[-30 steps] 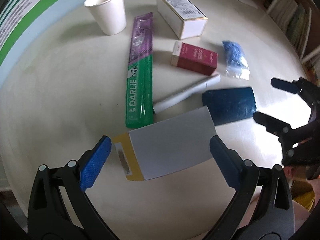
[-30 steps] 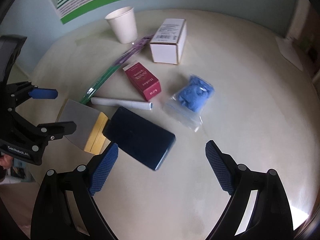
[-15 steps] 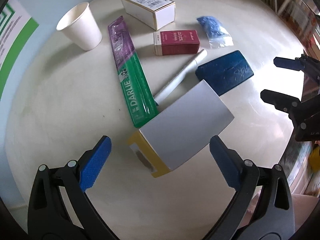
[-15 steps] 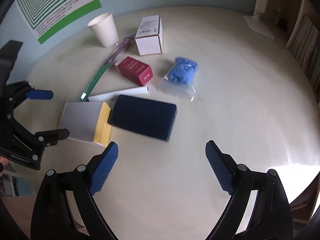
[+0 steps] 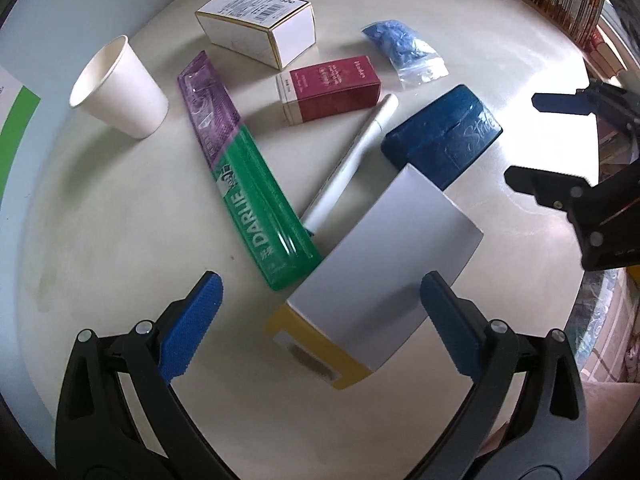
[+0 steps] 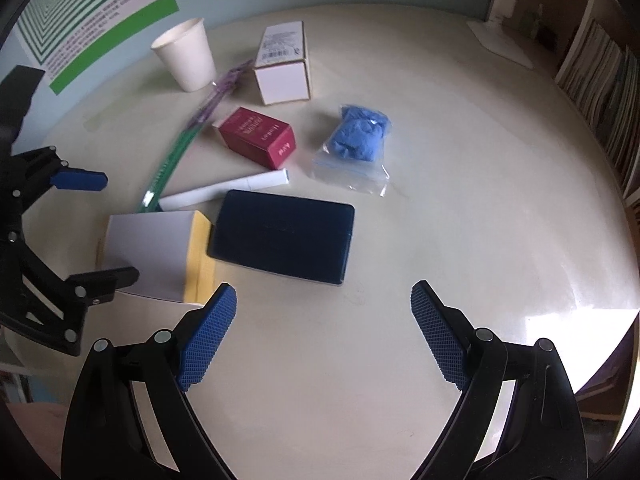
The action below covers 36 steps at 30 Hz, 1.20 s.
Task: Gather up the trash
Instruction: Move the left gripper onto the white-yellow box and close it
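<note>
Left view: left tongs (image 5: 318, 312) spread wide, empty. Grey box (image 5: 384, 276) lies on the bench (image 5: 120, 220) between the tips, its far flank at the right finger; long axis slants away toward the right.
Right view: right tongs (image 6: 324, 330) spread wide, empty. Box (image 6: 150, 248) off to their left; navy case (image 6: 282, 236) ahead.
Nearer: left, by my reckoning.

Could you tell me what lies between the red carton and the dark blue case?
A white tube lies between the red carton and the dark blue case, clearest in the right wrist view.
</note>
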Each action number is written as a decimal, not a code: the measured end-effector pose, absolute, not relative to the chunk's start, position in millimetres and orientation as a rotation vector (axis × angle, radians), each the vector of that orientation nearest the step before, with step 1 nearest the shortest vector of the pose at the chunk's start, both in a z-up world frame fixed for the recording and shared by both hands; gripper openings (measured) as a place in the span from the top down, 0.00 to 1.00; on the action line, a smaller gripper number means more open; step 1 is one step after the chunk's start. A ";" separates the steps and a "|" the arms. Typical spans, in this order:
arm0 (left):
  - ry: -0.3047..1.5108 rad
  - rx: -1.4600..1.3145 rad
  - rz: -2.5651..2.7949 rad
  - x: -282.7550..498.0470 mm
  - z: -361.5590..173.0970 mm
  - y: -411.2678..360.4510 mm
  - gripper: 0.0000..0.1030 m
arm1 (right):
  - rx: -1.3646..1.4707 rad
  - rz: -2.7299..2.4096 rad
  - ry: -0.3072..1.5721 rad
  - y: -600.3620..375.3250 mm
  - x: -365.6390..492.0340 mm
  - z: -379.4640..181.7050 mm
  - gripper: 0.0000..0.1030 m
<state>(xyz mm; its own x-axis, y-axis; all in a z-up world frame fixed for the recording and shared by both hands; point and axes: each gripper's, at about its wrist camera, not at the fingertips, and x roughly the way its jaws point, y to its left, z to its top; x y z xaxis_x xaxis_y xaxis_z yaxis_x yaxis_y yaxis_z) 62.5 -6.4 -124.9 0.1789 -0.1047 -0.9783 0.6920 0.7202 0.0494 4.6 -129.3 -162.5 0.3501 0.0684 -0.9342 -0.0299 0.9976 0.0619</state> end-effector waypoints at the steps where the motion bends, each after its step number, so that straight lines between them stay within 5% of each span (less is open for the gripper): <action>1: 1.283 0.556 -0.612 65.7 -125.7 -6.2 0.07 | 0.045 0.058 1.213 -130.3 5.1 -163.5 0.14; 36: 1.228 0.689 -0.711 44.0 -151.4 -54.1 0.11 | 0.038 0.057 1.268 -134.8 23.6 -184.2 0.12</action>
<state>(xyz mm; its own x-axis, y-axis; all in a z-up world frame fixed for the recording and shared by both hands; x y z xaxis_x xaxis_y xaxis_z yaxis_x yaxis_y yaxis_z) 44.0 -54.1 -151.4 0.1855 -0.1082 -0.9767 0.7929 0.6036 0.0837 23.6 -134.8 -184.2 0.2972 0.0639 -0.9527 -0.0220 0.9980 0.0600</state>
